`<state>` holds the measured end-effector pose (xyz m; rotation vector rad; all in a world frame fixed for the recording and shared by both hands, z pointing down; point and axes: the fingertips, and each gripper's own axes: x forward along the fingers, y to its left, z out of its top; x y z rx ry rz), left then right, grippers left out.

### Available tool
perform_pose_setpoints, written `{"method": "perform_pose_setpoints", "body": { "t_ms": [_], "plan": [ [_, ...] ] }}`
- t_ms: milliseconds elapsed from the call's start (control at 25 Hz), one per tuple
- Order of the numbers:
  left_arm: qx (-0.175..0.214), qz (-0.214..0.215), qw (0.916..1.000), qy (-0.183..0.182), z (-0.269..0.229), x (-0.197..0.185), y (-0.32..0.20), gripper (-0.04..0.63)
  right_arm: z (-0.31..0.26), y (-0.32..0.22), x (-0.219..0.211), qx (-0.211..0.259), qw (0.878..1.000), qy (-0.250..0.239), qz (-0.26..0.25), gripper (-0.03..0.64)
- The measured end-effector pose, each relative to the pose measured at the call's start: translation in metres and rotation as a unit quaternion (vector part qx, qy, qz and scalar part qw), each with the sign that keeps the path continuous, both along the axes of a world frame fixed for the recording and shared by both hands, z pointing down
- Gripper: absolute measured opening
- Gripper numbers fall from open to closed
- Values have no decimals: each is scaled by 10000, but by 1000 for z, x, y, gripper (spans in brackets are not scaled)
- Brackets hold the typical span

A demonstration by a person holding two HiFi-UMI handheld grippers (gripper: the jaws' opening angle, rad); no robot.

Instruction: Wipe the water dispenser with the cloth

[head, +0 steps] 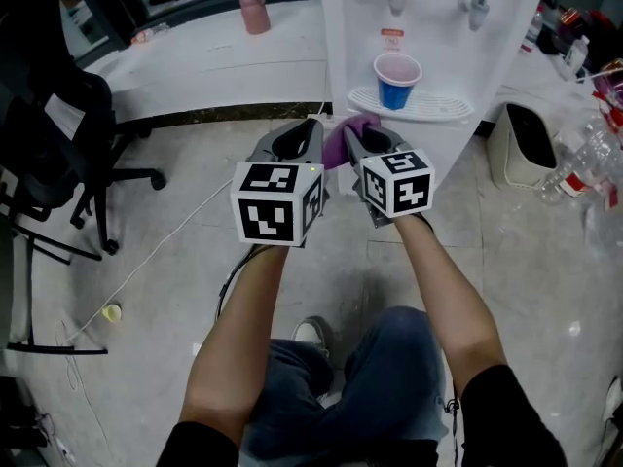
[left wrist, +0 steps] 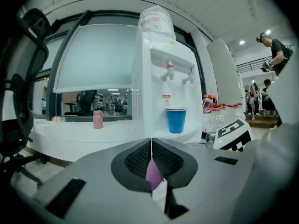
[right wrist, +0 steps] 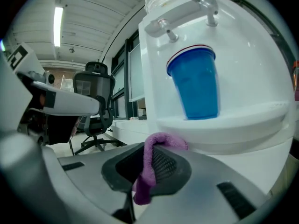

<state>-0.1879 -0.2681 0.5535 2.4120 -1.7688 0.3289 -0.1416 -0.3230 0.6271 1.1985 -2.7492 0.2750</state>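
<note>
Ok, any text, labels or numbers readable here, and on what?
Nothing reads clearly.
Red-and-white sticker on the white plastic water dispenser: too small and blurred to read.
Black-and-white marker cubes: square patterns only, no letters.
Blue plastic cup: no print seen.
Purple cloth: plain.

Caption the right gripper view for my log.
Right tool, shut on the purple cloth, in front of the water dispenser and its blue cup.

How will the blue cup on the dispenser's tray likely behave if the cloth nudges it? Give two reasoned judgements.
The blue cup looks like a thin disposable one, so it is probably light and easily shoved. It stands upright, narrower at base than rim, on the drip tray, so a bump from the cloth could tip it.
</note>
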Motion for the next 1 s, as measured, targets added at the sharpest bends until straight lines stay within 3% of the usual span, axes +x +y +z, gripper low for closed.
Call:
{"method": "perform_pose_setpoints", "body": {
  "t_ms": [480,1000],
  "plan": [
    [-67,356,9990,-261,18,36,-16,27,7,-8,91,15,9972,177,727,32],
    [-168,904,9956,-171,31,76,-20,26,5,-16,215,89,9841,736,1616,32]
  ]
}}
